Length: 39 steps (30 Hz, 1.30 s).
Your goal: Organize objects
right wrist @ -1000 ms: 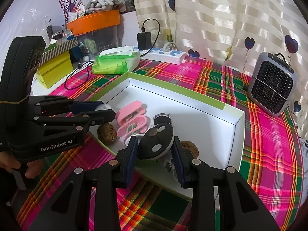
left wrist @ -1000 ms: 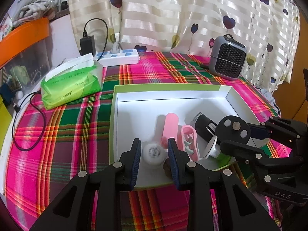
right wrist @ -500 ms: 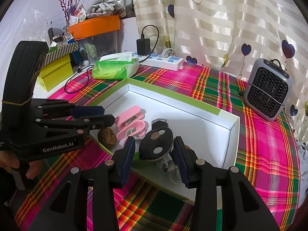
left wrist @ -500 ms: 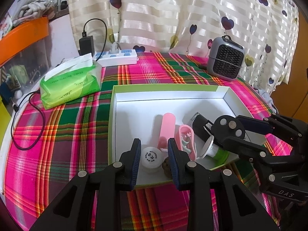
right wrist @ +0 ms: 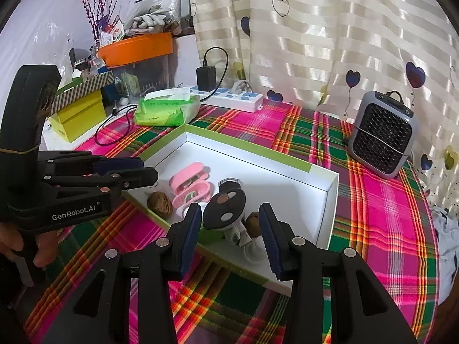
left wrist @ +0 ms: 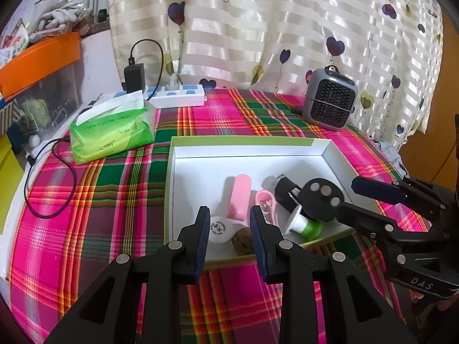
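A shallow white box with a green rim (left wrist: 243,141) (right wrist: 321,169) lies on the plaid cloth. In it are a pink case (left wrist: 241,197) (right wrist: 188,175), a pink clip (left wrist: 265,200), a white round cap (left wrist: 218,229), a walnut (left wrist: 242,243) (right wrist: 159,203), a second walnut (right wrist: 253,223), a black clip (left wrist: 284,189) and a black magnetic disc mount (left wrist: 322,197) (right wrist: 226,207) on a white and green base. My left gripper (left wrist: 228,236) is open and empty over the box's near edge. My right gripper (right wrist: 229,236) is open, its fingers either side of the disc mount without touching.
A green tissue pack (left wrist: 112,129) (right wrist: 166,110), a white power strip (left wrist: 179,97) with a black charger (left wrist: 134,76), and a grey mini heater (left wrist: 330,103) (right wrist: 383,140) stand behind the box. A yellow box (right wrist: 76,117) and an orange tub (right wrist: 134,47) are at the left.
My right gripper has opened and let go of the black disc mount, which now rests in the box. Both grippers have pulled back toward me a little.
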Motion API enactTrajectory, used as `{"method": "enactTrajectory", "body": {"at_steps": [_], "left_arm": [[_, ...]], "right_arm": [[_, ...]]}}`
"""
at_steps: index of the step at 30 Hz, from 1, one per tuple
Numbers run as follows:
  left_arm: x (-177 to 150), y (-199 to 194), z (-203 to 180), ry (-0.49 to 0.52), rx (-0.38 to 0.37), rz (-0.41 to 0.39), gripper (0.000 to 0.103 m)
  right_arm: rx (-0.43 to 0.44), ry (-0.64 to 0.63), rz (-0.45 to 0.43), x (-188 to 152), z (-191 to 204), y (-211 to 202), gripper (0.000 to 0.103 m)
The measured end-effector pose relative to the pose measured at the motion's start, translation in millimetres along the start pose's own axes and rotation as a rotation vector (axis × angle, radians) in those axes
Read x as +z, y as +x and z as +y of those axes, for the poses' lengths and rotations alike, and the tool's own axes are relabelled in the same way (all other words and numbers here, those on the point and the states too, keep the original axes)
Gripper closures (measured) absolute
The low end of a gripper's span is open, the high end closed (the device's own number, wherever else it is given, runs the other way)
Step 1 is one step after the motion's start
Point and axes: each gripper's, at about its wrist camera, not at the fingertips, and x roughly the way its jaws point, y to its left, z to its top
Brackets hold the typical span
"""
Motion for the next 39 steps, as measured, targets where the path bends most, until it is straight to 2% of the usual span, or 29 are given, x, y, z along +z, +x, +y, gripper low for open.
{"method": "enactTrajectory", "body": {"at_steps": [19, 29, 39], "left_arm": [[-29, -29, -29, 0.032, -0.002, 0.008, 0.076], [-44, -22, -47, 0.079, 0.008, 0.047, 0.076], [-47, -6, -45, 0.062, 0.045, 0.084, 0.076]], "right_arm": [[0.013, 0.049, 0.008, -20, 20, -27, 0.060], [0.021, 0.087, 0.068, -36, 22, -21, 0.060], [0.001, 0.116, 0.110, -39, 18, -7, 0.060]]}}
